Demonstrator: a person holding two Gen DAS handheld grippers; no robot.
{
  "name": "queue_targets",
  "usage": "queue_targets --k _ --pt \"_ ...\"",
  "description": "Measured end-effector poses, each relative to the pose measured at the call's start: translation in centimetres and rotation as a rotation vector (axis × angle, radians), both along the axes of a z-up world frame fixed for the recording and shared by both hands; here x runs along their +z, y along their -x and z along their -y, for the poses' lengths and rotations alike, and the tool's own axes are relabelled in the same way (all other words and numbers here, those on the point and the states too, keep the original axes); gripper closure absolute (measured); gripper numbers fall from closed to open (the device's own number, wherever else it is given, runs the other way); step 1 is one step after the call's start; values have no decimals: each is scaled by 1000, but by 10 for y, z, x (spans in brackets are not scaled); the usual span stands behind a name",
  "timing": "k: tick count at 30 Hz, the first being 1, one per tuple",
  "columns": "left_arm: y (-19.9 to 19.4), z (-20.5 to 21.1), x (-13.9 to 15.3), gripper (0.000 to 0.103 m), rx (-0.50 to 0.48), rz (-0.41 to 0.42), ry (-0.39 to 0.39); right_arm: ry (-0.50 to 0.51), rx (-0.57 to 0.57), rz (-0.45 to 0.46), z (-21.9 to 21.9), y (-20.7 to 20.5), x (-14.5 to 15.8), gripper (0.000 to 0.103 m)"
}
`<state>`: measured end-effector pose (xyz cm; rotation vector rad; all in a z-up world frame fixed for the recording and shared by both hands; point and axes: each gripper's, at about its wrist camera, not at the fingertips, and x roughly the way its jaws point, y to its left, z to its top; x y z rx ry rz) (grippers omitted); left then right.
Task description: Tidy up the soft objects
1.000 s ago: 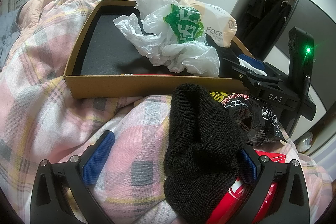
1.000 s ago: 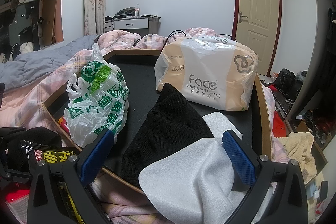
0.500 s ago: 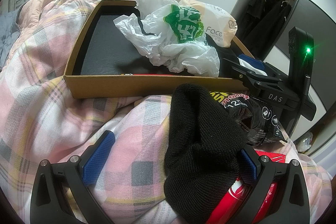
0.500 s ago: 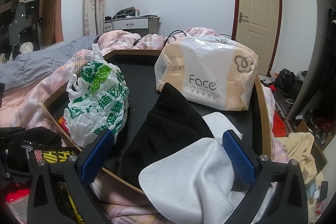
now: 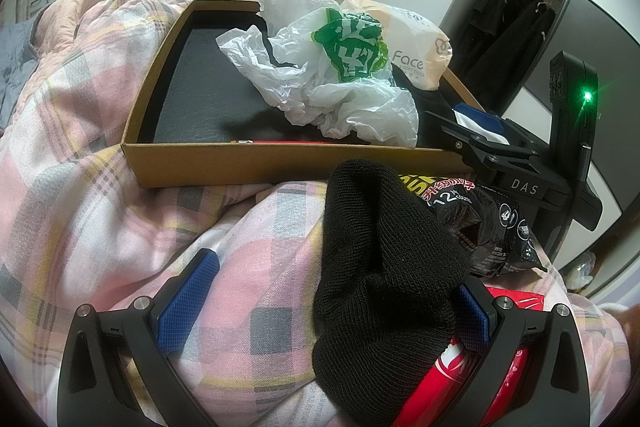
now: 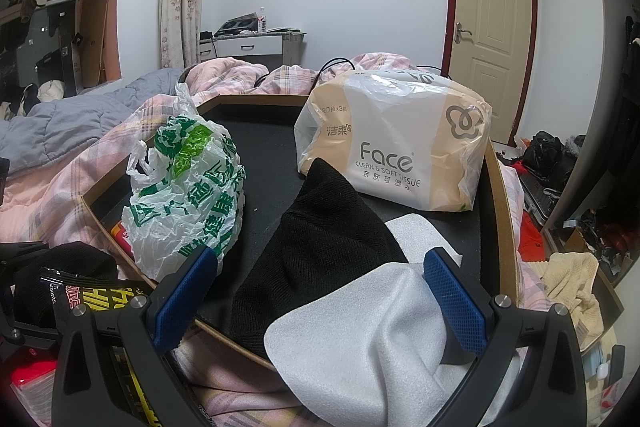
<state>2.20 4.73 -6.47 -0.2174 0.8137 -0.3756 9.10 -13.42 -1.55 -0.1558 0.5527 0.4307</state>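
Nearest the left gripper (image 5: pixel 334 297), a black knit hat (image 5: pixel 384 267) lies slumped on the pink plaid quilt (image 5: pixel 100 219), pressed against the right-hand blue pad while the left-hand pad stands well clear of it; the jaws are spread wide and grip nothing. The hat looks light, limp and easily bunched, so a pinch across its thick folded middle should hold better than a grab at a loose edge. Under and beside it sit a red packet (image 5: pixel 456 379) and a crinkly black snack bag (image 5: pixel 480 223), both probably slick and likely to drag along.

The right gripper (image 6: pixel 320 291) also stands wide, with a white foam sheet (image 6: pixel 360 339) and a black cloth (image 6: pixel 320 227) lying between its fingers, unclamped. The foam seems feather-light and springy, and may slip free unless gathered.

Beyond, the cardboard tray (image 5: pixel 240 163) presents a low front wall to be cleared. Its black floor is open on the left. A crumpled plastic bag (image 6: pixel 188 187) and a tissue pack (image 6: pixel 400 155) crowd the right and far side.
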Motion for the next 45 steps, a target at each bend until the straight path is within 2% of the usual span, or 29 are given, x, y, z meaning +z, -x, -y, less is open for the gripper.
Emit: queue_targets --k 7,13,16,18,21,26,29,31,34,37,40,41,43,45 --pt "0 -2 -1 0 -4 2 4 0 0 0 0 0 0 1" --pt "-16 1 -3 0 -81 -34 -2 1 -1 -1 0 -1 -1 1" --pt "-20 6 -2 0 -120 -23 -25 1 -1 -1 0 -1 -1 1" --pt "-22 5 -3 0 -120 -27 -2 1 -1 -1 0 -1 -1 1" --pt "-23 6 0 0 -126 -32 -10 -1 0 1 0 -1 -1 1" --pt "-11 6 24 0 -114 38 -79 -1 0 1 0 -2 -2 1" --pt "2 -3 47 0 -121 77 -21 -1 0 1 0 -2 -2 1" --pt "14 -11 64 0 -123 121 17 -1 0 1 0 -2 -2 1" --pt "32 -24 95 0 -114 233 108 -1 0 1 0 -2 -2 1" --pt "53 -41 124 0 -78 458 235 -1 0 0 0 -2 -2 1" --pt "77 -55 121 0 53 629 295 -1 0 1 0 -2 -2 1" --pt "87 -57 115 0 124 688 282 -1 0 0 0 -2 -2 1" --pt "94 -55 105 0 246 752 209 -1 0 1 0 -2 -2 1" --pt "89 -47 95 0 377 753 119 -1 0 1 0 -2 -2 1"
